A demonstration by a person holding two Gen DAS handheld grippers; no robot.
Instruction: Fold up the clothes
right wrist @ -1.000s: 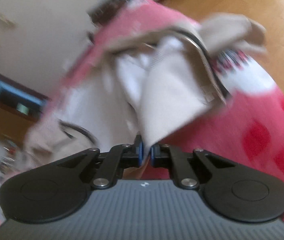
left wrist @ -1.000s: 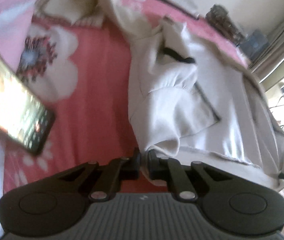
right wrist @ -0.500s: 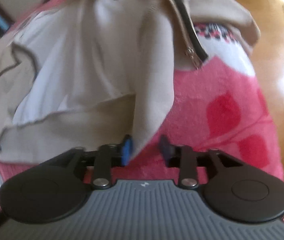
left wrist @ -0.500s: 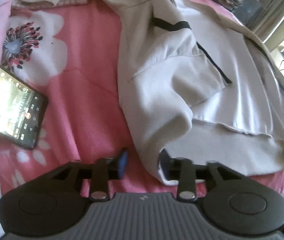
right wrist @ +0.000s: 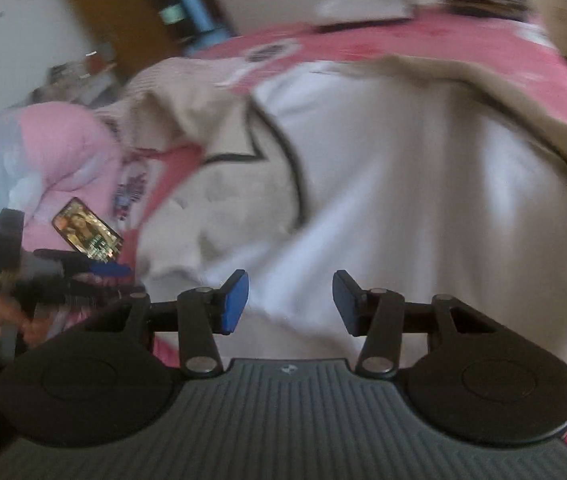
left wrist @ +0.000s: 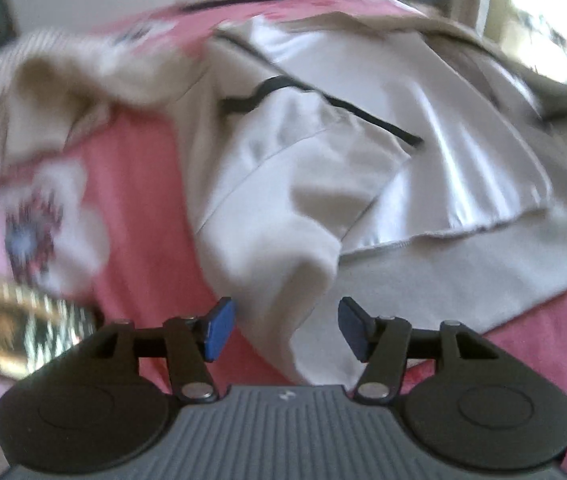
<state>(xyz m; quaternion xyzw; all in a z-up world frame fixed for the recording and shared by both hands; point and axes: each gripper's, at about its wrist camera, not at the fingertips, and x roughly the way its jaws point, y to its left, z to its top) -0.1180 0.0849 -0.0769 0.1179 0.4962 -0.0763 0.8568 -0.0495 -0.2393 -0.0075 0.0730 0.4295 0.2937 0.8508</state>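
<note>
Left wrist view: my left gripper is spread wide, empty, a fold of the beige jacket between its pads on the bed. My right gripper gapes likewise above it.

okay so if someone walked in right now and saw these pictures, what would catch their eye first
A pale beige jacket with black zipper lines sprawls across the pink floral bedspread, filling both views. Both grippers, left and right, hang open over its near edge. A lit phone lies on the bedspread, left of the jacket.
</note>
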